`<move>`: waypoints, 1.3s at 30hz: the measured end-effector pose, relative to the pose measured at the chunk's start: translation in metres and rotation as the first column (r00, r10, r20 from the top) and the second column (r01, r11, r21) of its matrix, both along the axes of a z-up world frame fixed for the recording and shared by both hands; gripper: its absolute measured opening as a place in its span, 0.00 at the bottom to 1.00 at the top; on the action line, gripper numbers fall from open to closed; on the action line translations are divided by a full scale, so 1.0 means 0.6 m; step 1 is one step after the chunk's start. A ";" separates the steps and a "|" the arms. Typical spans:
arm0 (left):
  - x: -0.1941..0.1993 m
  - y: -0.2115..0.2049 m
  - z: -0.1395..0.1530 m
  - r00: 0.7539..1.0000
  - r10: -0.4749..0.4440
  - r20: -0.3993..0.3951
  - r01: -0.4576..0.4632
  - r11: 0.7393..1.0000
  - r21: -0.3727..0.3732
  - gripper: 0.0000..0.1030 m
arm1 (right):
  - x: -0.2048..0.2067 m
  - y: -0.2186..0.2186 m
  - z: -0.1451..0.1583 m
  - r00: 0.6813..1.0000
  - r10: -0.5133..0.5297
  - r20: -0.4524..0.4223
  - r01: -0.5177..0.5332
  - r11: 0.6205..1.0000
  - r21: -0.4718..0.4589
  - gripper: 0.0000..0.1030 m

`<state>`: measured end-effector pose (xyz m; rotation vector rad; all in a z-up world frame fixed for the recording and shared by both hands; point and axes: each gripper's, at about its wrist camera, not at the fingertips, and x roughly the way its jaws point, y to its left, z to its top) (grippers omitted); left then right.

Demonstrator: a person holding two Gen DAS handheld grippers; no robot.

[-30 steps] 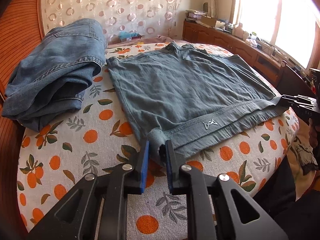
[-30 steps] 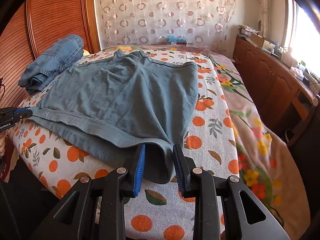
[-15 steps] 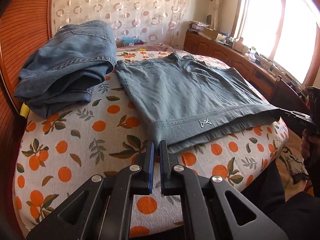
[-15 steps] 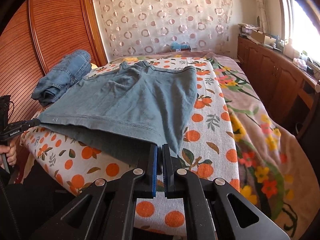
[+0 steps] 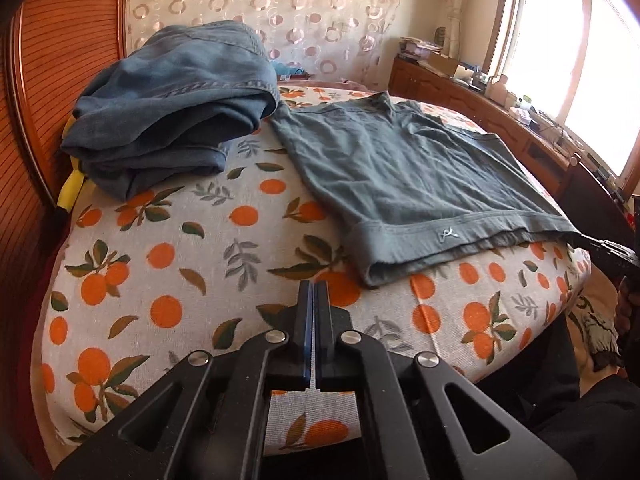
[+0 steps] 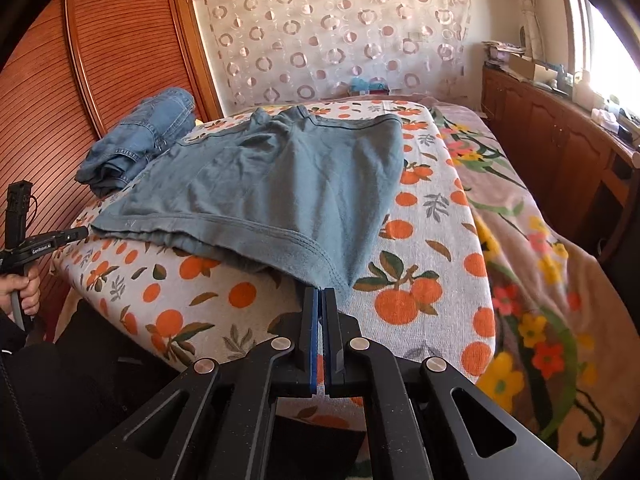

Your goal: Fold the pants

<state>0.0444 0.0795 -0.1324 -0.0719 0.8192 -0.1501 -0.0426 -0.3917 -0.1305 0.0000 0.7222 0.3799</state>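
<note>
Hovering closed and empty, left gripper [image 5: 314,286] sits just short of the grey-green shorts' [image 5: 404,168] waistband corner, which lies ahead-right. Right gripper [image 6: 321,294] is also pinched shut, tips at the opposite corner; whether it holds cloth, can't tell. Waistband runs claw to claw. Folded jeans [image 5: 172,100] lie ahead-left on the orange-print bedspread [image 5: 168,264].

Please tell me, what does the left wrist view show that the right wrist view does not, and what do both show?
Only the left wrist view shows the left gripper from behind, shut and holding nothing, and a yellow item under the folded jeans. Only the right wrist view shows the right gripper from behind, shut at the hem, and the flowered blanket. Both show the grey-green shorts and jeans on the orange-print cover.
</note>
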 end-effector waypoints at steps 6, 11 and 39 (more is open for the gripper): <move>0.001 -0.009 0.000 1.000 -0.015 0.000 0.015 1.000 -0.005 0.03 | 0.001 0.006 0.010 1.000 -0.008 0.009 0.008 1.000 0.000 0.01; 0.007 -0.017 0.001 1.000 -0.028 -0.012 0.028 1.000 -0.002 0.09 | -0.009 -0.001 0.026 0.998 -0.053 0.041 0.052 0.999 0.007 0.06; 0.071 -0.051 -0.005 0.997 -0.071 -0.031 0.071 0.997 0.008 0.27 | 0.067 0.032 -0.010 0.980 -0.197 -0.033 0.196 0.980 -0.030 0.32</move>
